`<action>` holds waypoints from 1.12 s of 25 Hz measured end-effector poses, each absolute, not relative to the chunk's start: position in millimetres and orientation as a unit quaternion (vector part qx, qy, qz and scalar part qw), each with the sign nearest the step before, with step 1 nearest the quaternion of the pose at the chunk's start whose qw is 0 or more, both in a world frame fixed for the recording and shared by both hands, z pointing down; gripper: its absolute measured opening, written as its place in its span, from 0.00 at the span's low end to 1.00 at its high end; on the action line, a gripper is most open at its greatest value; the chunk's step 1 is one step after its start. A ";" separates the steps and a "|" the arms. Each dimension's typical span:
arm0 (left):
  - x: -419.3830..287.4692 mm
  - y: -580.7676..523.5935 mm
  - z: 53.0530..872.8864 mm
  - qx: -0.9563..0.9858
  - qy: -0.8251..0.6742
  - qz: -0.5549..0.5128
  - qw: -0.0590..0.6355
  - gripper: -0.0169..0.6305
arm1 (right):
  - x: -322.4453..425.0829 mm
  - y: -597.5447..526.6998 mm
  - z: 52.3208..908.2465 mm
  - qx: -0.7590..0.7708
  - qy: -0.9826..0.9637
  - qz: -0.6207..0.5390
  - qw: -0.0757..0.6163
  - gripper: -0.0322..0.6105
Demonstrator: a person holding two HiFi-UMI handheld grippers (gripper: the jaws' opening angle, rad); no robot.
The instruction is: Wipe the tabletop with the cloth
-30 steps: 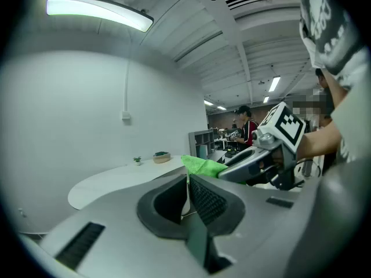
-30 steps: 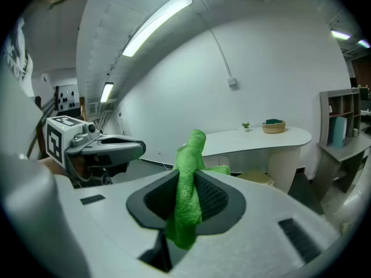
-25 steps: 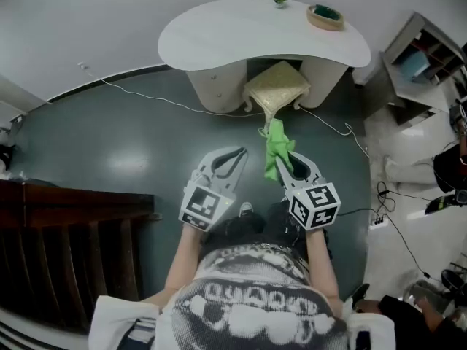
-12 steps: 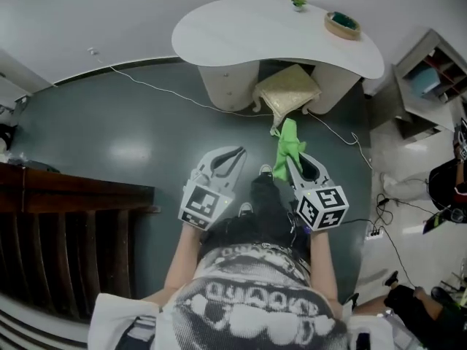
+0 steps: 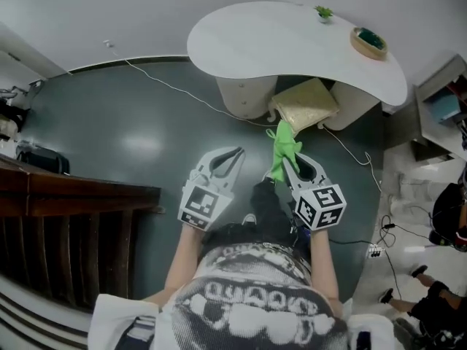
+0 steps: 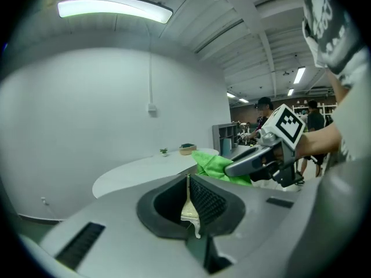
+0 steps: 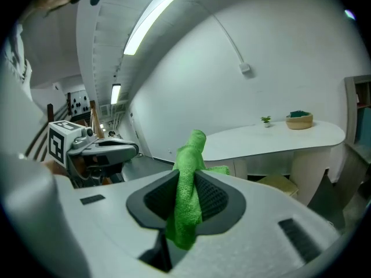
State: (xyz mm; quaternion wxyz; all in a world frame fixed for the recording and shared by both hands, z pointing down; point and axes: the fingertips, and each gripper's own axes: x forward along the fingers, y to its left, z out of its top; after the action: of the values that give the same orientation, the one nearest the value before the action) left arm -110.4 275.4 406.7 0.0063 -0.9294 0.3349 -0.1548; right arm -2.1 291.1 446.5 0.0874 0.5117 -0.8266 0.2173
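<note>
The white curved tabletop [image 5: 292, 42] lies ahead, past a stretch of grey floor; it also shows as the table [image 7: 272, 138] in the right gripper view. My right gripper [image 5: 286, 159] is shut on a green cloth [image 5: 281, 143], which sticks up out of the jaws as a bunched strip [image 7: 194, 149]. My left gripper [image 5: 235, 153] is held beside it at the same height, shut with nothing in it; its pads [image 6: 200, 198] meet. Both grippers are short of the table, over the floor.
On the table's far right end sit a small bowl [image 5: 368, 42] and a tiny plant [image 5: 323, 12]. A stool with a cream cushion [image 5: 306, 104] is tucked under it. A white cable [image 5: 168, 86] runs over the floor. Dark wooden furniture [image 5: 73, 203] stands left, shelving [image 5: 445, 108] right.
The table has shifted to the right in the head view and looks a little nearer. Both grippers keep their pose, with the cloth still in the right one.
</note>
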 end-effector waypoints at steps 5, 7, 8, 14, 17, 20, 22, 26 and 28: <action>-95.3 195.5 399.5 -0.919 0.358 -0.166 0.012 0.05 | 15.4 212.1 443.8 0.490 -0.838 0.221 0.089 0.16; -87.8 170.6 393.2 -0.916 0.363 -0.169 0.017 0.05 | 24.6 185.1 441.1 0.485 -0.841 0.222 0.086 0.16; -84.7 159.9 390.5 -0.915 0.366 -0.169 0.019 0.05 | 28.3 173.3 440.2 0.483 -0.842 0.222 0.084 0.16; -62.8 106.4 395.2 -0.909 0.375 -0.182 0.014 0.05 | 51.5 117.2 445.0 0.471 -0.847 0.230 0.084 0.16; -51.0 84.8 395.8 -0.907 0.378 -0.185 0.014 0.05 | 60.6 95.3 448.3 0.464 -0.851 0.232 0.085 0.16; -45.8 75.4 392.1 -0.905 0.385 -0.179 0.021 0.05 | 63.0 87.0 448.9 0.458 -0.855 0.230 0.086 0.16; -44.8 73.0 387.4 -0.903 0.392 -0.173 0.030 0.05 | 63.5 82.5 448.7 0.455 -0.856 0.229 0.084 0.16; -45.8 66.4 389.0 -0.899 0.401 -0.176 0.030 0.05 | 68.2 68.6 454.1 0.451 -0.857 0.235 0.083 0.16; -51.6 61.7 394.6 -0.893 0.411 -0.183 0.021 0.05 | 69.0 66.0 457.1 0.448 -0.858 0.238 0.086 0.16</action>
State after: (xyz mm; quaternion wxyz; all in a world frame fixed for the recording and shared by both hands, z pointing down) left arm -51.6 61.7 394.6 0.0213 -0.8927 0.4112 -0.1831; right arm 69.0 66.0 457.1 0.0857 0.4476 -0.8576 0.2382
